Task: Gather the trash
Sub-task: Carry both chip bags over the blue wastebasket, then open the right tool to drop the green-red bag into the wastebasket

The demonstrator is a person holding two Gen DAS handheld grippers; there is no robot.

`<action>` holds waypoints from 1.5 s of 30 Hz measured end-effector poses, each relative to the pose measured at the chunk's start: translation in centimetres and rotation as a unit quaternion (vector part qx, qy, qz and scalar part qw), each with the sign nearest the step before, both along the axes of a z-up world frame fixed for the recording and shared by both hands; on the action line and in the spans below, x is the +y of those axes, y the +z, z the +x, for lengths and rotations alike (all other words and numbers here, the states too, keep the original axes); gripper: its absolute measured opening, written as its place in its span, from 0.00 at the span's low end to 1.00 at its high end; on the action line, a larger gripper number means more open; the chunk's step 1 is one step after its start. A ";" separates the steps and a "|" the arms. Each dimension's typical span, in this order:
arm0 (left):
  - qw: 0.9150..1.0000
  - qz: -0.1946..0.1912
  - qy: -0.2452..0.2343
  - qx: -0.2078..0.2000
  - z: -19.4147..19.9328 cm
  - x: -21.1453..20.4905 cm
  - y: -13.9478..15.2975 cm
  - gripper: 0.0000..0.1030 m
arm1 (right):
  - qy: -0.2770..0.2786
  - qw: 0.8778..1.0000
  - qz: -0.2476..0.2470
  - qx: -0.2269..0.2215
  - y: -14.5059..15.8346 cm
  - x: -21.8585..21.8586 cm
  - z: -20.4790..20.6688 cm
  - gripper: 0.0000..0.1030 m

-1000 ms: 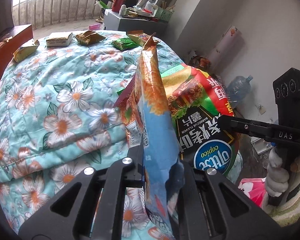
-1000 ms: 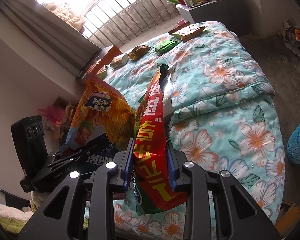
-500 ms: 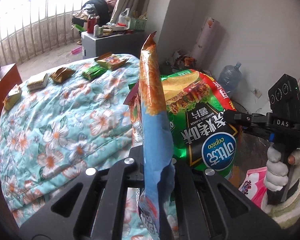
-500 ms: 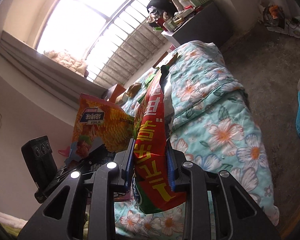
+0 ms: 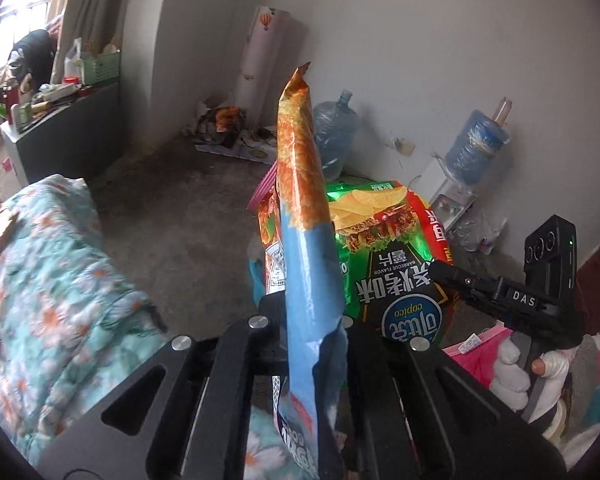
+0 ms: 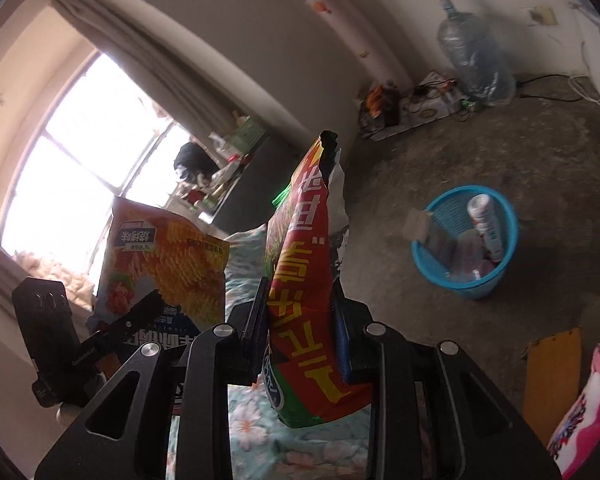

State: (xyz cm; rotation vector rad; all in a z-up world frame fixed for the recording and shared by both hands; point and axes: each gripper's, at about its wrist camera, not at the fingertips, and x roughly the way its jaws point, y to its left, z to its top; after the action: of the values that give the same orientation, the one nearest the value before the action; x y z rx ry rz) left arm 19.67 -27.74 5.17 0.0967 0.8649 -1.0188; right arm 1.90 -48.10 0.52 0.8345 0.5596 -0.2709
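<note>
Both tools have swung away from the flowery bed (image 5: 48, 300) toward the bare floor. Left tool (image 5: 306, 332) is clenched tight on a blue and orange snack bag (image 5: 304, 248). Right tool (image 6: 300, 316) squeezes a red and green chip bag (image 6: 304, 280). Ahead and to its right sits a blue basket (image 6: 466, 278). Each slippery bag could slide out early, or miss the basket if dropped too soon.

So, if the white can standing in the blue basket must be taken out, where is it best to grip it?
Probably at its top end, coming from above. The can leans upright against the far wall of the basket, its top near the rim, while its lower part sits among other trash, so only the upper body is free for the jaws.
</note>
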 end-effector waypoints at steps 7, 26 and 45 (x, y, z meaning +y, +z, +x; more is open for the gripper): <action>0.998 0.040 -0.024 0.031 3.1 -9.8 -5.6 0.02 | -0.106 0.993 0.014 0.055 -6.3 -7.6 -0.8 0.27; 0.995 0.075 -0.044 0.045 7.2 -15.1 -11.8 0.11 | -0.129 0.965 -0.002 0.227 -24.5 -19.0 13.6 0.49; 0.992 0.094 -0.038 0.072 7.5 -27.1 -18.0 0.58 | -0.192 0.969 0.053 0.144 -23.1 -16.7 2.5 0.50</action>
State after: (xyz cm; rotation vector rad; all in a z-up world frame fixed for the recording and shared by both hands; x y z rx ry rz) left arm 27.19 -54.79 -12.80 0.2201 1.0949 -1.0230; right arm 4.36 -64.79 -22.61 1.0139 0.6851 -0.7304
